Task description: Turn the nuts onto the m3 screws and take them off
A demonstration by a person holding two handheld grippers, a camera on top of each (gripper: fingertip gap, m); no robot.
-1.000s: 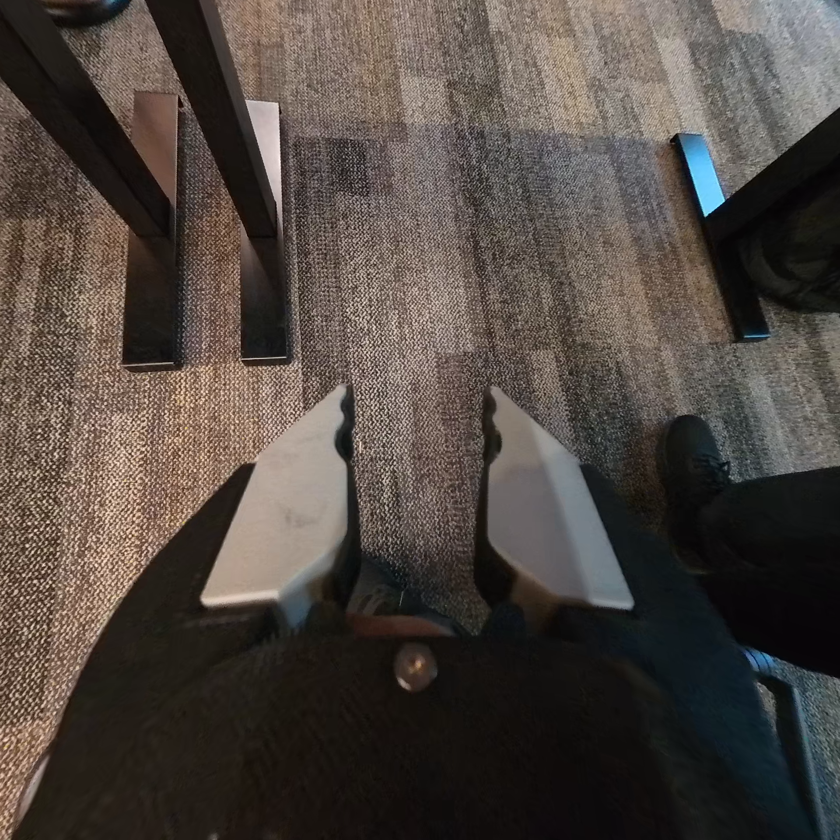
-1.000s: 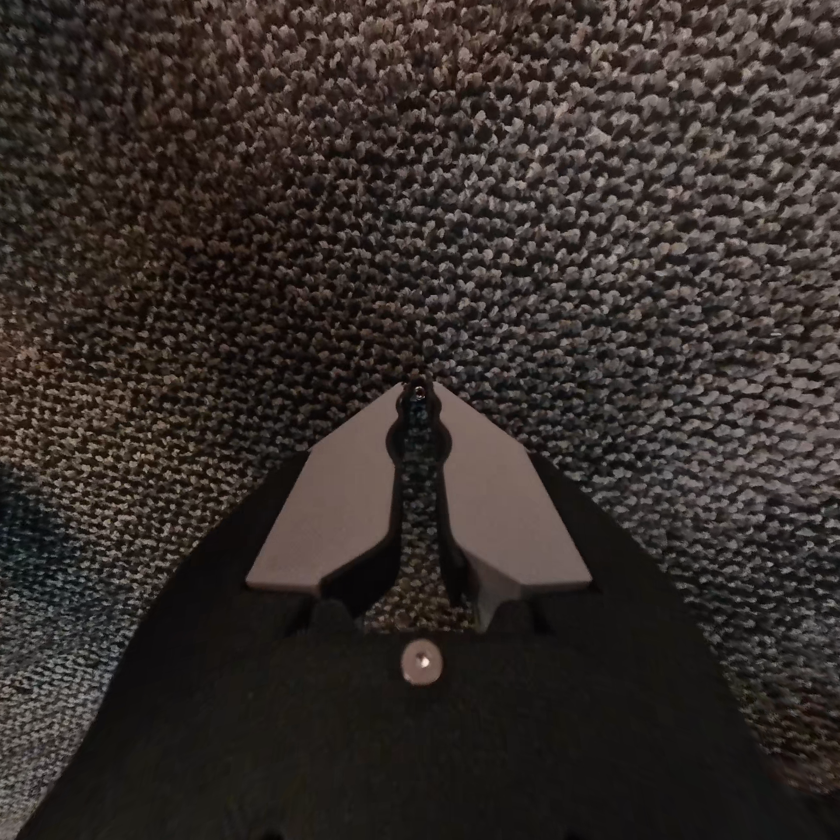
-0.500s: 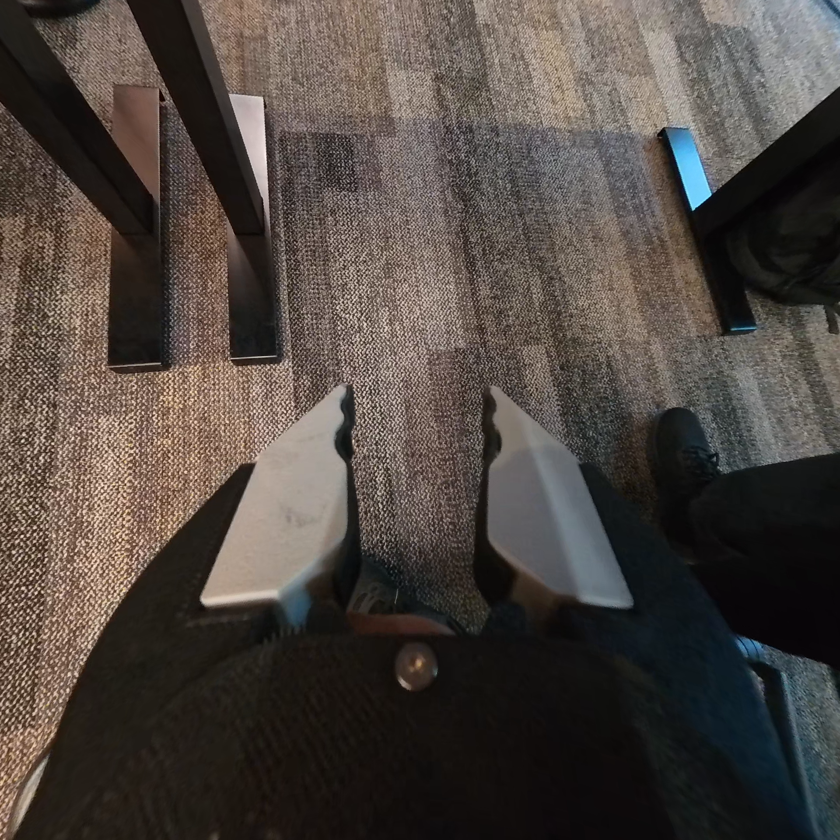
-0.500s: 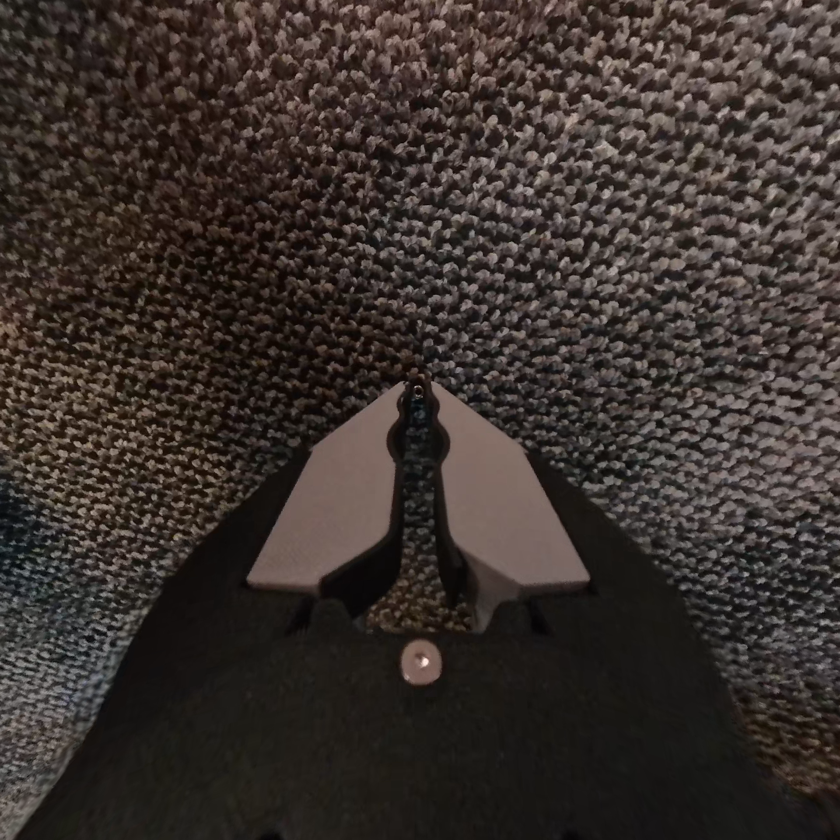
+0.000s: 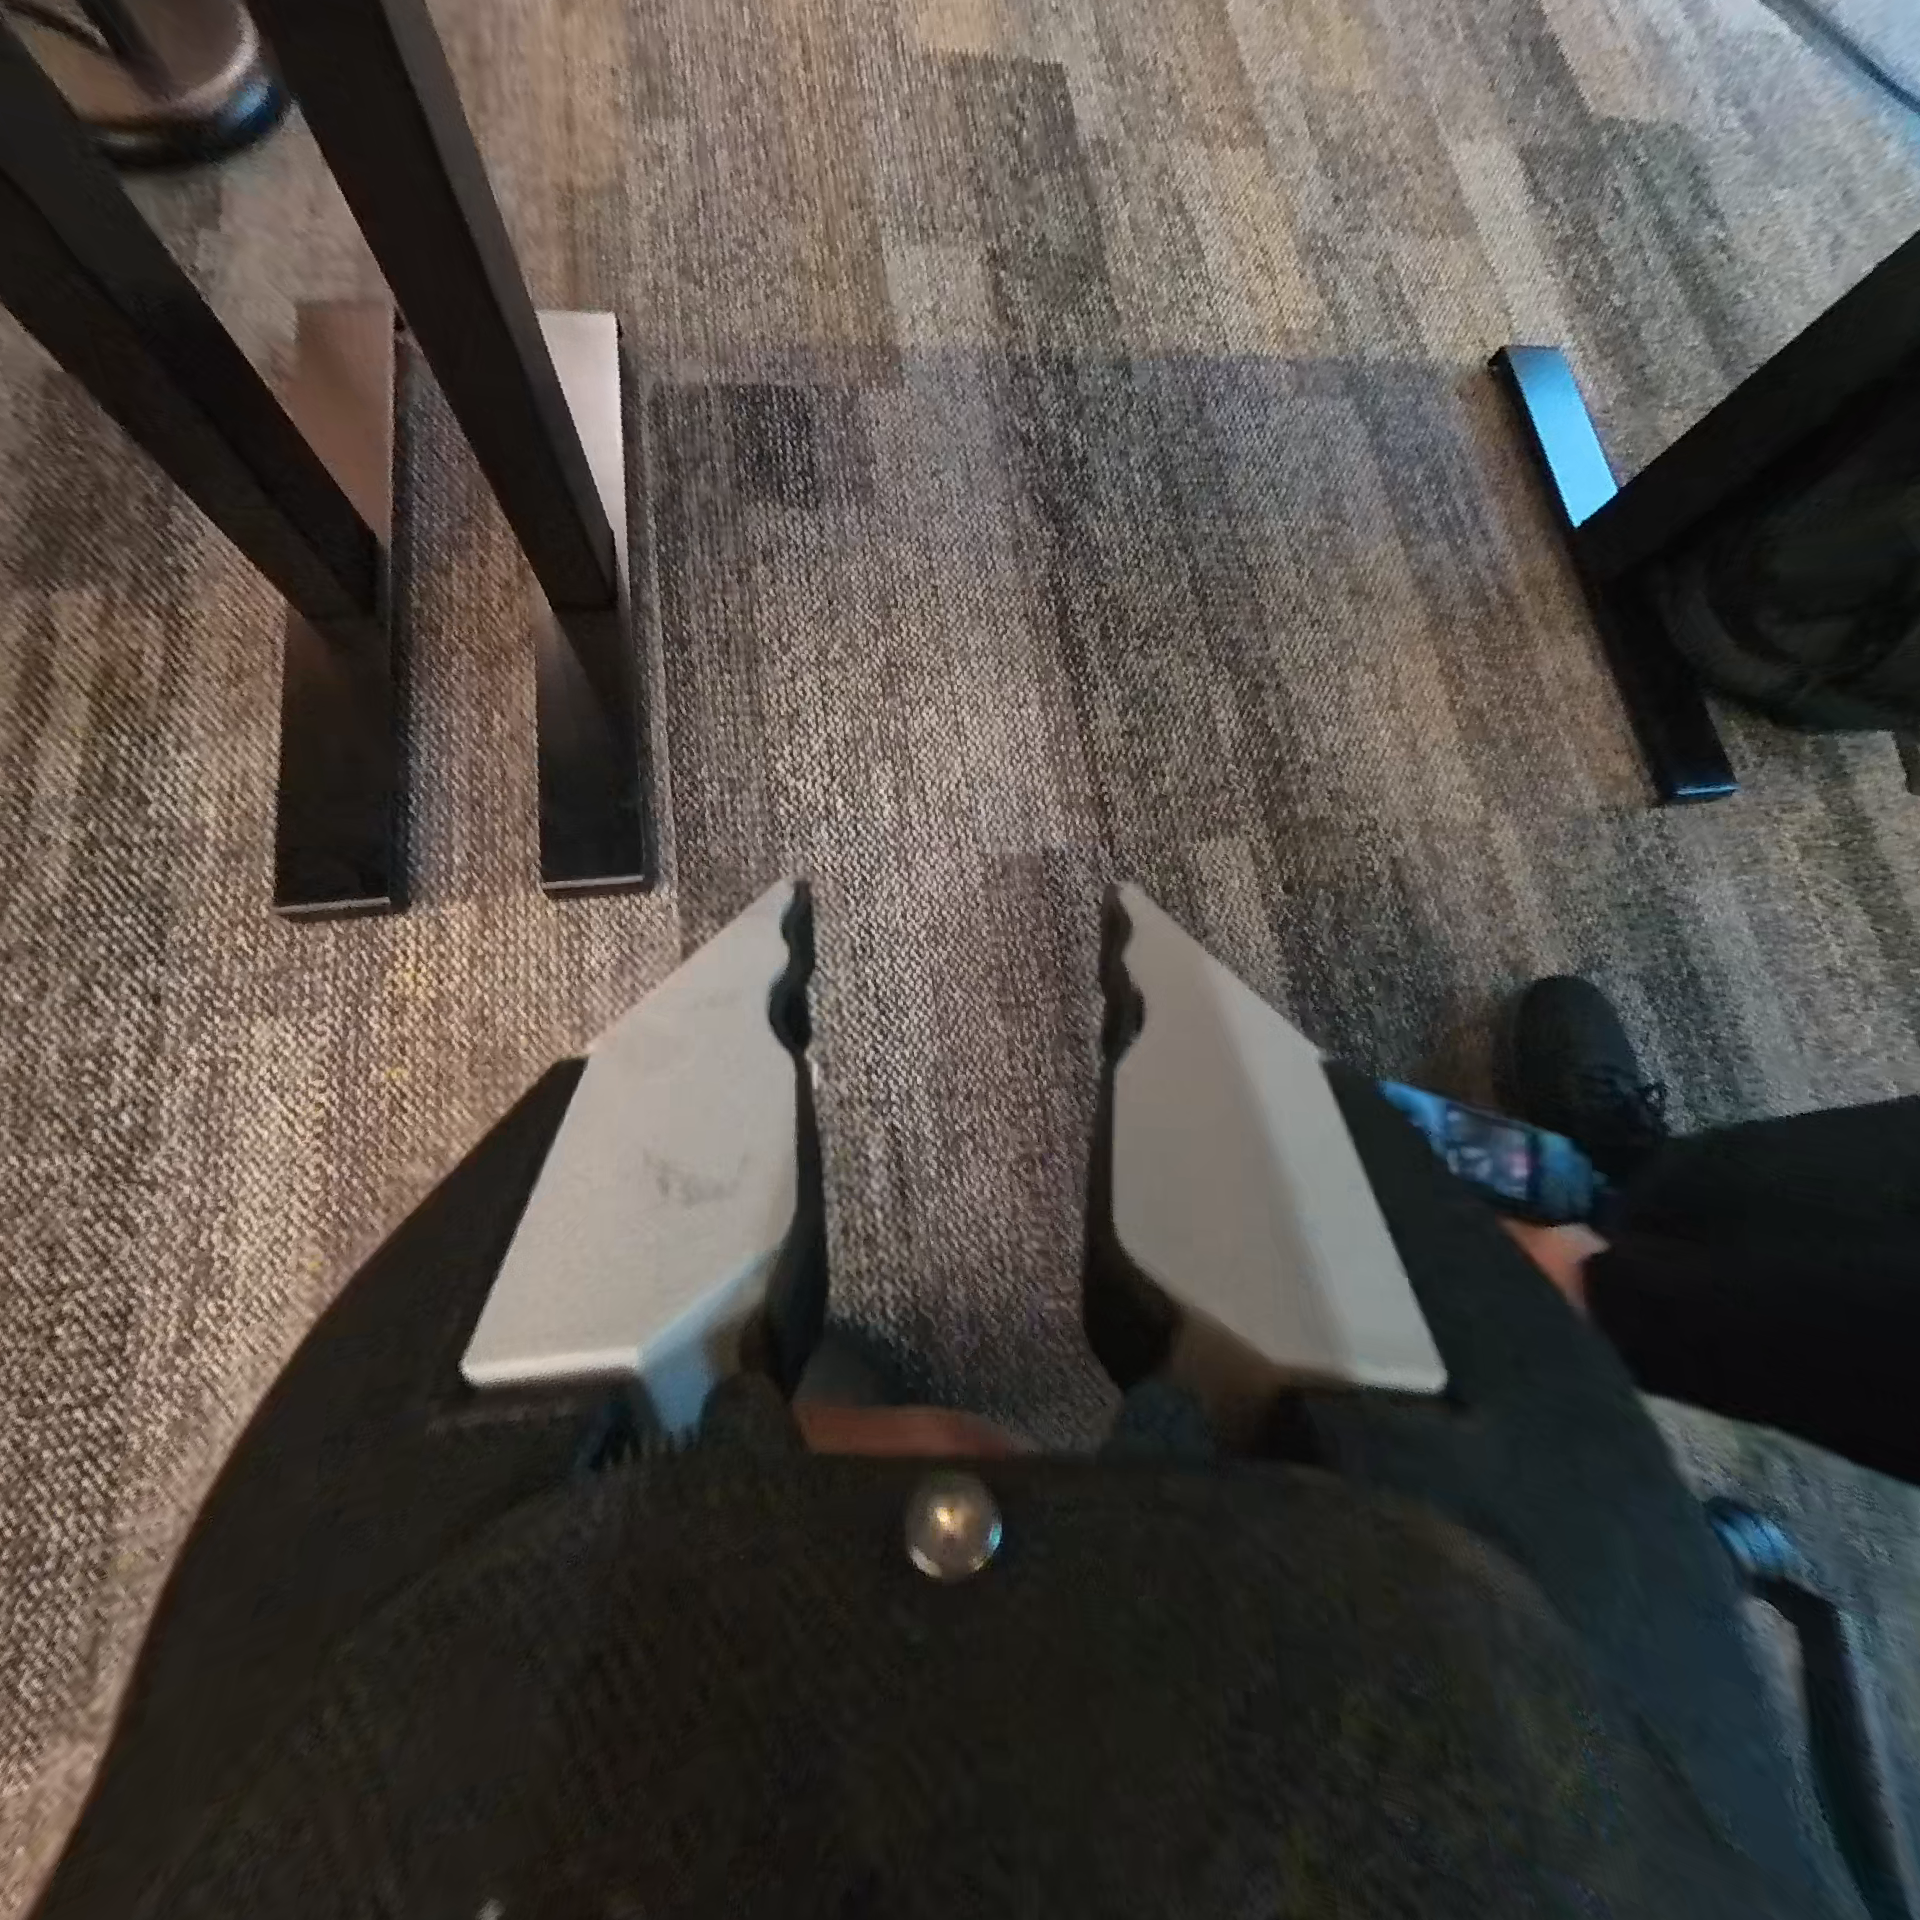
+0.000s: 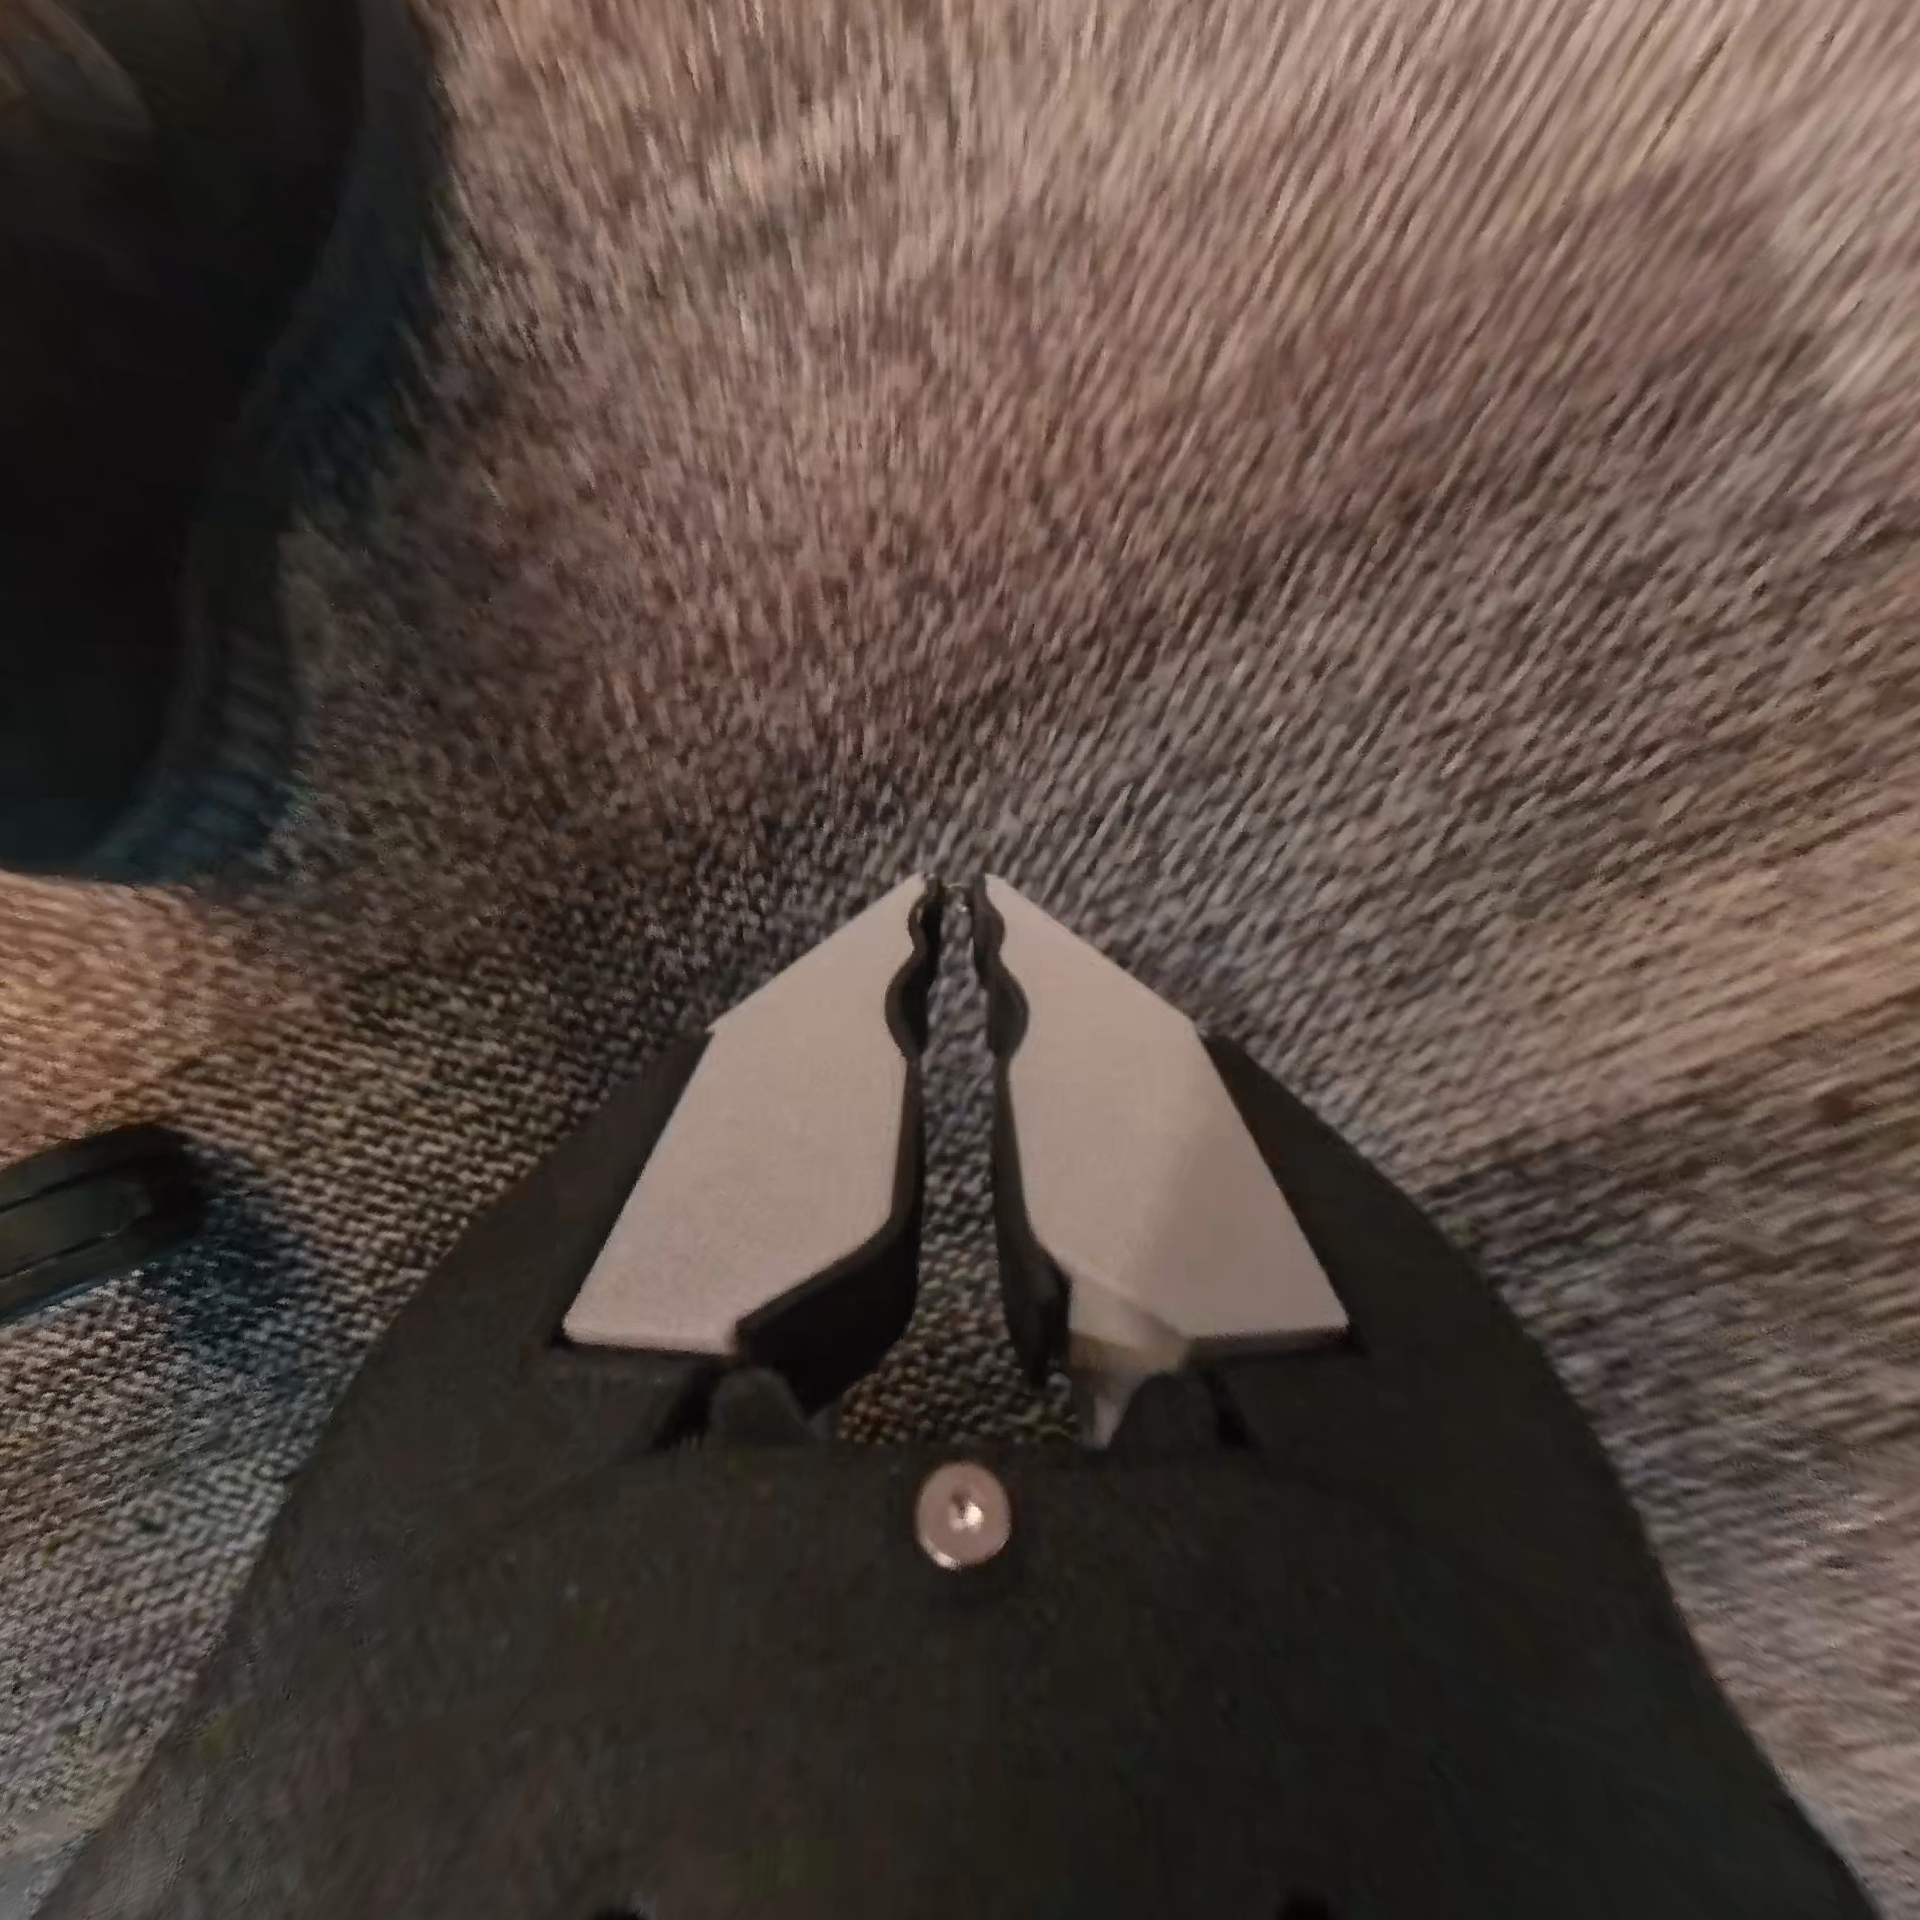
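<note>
Screw (image 6: 956,906) (or nut, too tiny + blurry to call) pinched right at the very tips of the right gripper (image 6: 955,883) in the R wrist view. Jaws nearly closed, just a sliver of gap behind the tips. Pointing down at grey-brown carpet (image 6: 1351,520), all motion-blurred. Some big dark round thing (image 6: 114,416) up and left of the jaws, black strap-looking bit (image 6: 73,1205) low on the left, no idea what either is.

L wrist view: left gripper (image 5: 956,914) spread wide, holding nothing, only carpet btwn the fingers. No screw or nut visible here. Black table legs (image 5: 468,416) ahead-left of the jaws, black foot bar (image 5: 1600,582) ahead-right. Black shoe (image 5: 1579,1060) and dark trouser leg (image 5: 1766,1247) off to the right, w/ a dark phone-like gadget (image 5: 1496,1143) just beside the right finger.
</note>
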